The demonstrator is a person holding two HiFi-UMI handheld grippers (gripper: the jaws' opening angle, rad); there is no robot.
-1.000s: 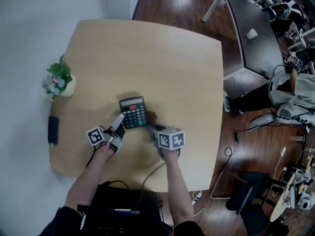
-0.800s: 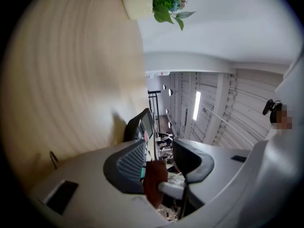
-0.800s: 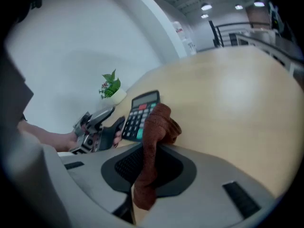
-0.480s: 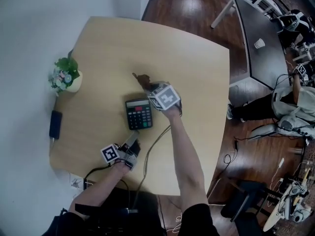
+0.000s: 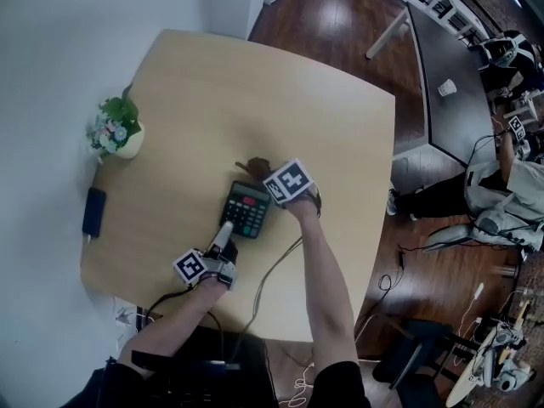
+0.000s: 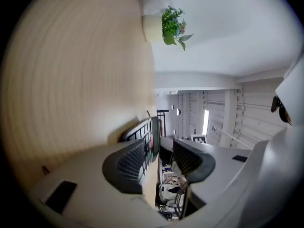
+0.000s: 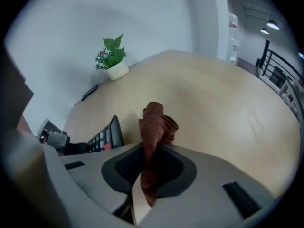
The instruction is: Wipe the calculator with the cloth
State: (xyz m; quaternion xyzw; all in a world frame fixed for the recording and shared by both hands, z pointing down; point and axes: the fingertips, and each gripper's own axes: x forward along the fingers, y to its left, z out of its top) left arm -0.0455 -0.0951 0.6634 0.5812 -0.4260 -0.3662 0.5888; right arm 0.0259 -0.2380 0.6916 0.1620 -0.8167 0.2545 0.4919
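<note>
Your left gripper (image 6: 160, 150) points level along the table (image 5: 255, 92) with its jaws partly apart. They have just been opening a little. The near edge of the calculator (image 5: 246, 210) sits at their mouth, close to the pad on the table side, with a clear gap to the other pad. Your right gripper (image 7: 151, 164) is clamped on the brown cloth (image 7: 154, 125), which bunches out past the tips and hangs at the calculator's upper right corner in the head view. The calculator lies in the lower middle of the tabletop, nearer the edge you stand at than the far one. The whole upper half of the wood above it is bare. At the left edge stand a small potted plant (image 5: 115, 133) and, below it, a dark flat slab (image 5: 93, 212) right on the rim. To the right the table ends over dark plank floor (image 5: 340, 24). A thin cable (image 5: 270, 270) runs off the near edge beside your right forearm. The calculator is black, with a grid of dark keys, one red key and a greyish display strip at its far end. The key print is too small to read. The only clear marking is the black-and-white square pattern on the right gripper's cube (image 5: 287, 182).
</note>
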